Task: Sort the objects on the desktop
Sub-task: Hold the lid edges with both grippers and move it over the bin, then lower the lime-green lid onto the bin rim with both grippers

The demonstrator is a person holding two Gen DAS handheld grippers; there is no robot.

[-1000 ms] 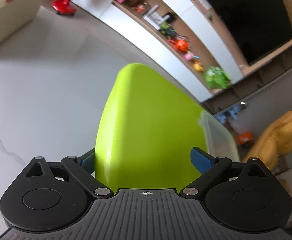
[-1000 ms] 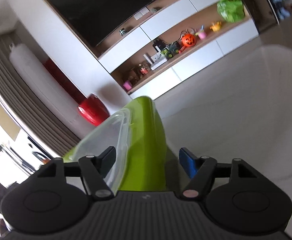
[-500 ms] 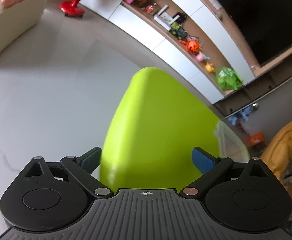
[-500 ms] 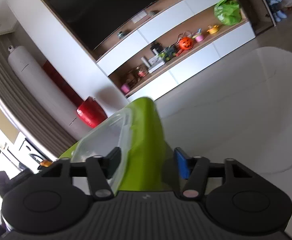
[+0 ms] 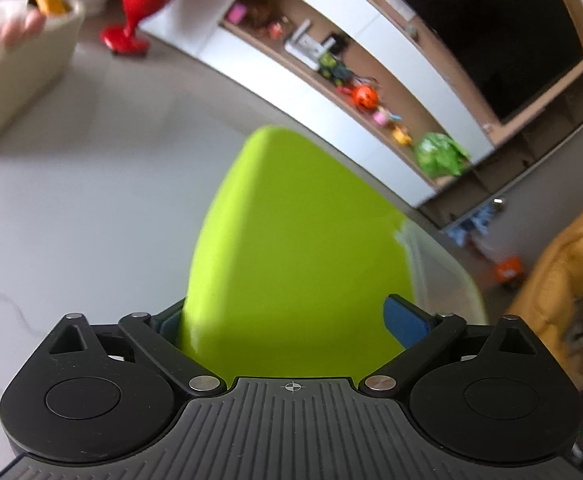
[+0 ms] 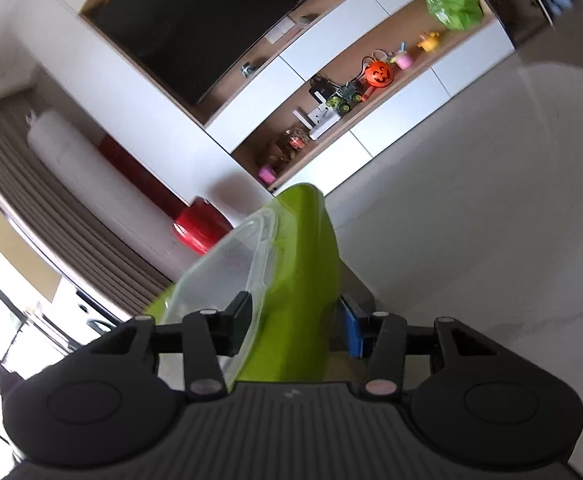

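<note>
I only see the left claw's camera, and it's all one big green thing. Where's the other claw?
Observer: The right claw straddles that same green lid, seen edge-on. Its jaws are closing.
Operator: Is it squeezing it?
Observer: Not yet. There's a gap between its blue pad and the lid.
Operator: What's on the other side?
Observer: A clear tub lies against the lid, and the claw's black finger sits on the tub's side.

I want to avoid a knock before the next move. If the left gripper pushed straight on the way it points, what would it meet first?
The green box: it already fills the gap between the closing jaws of the left gripper. Past its far edge lies the pale tabletop, though depth there is unclear.
</note>
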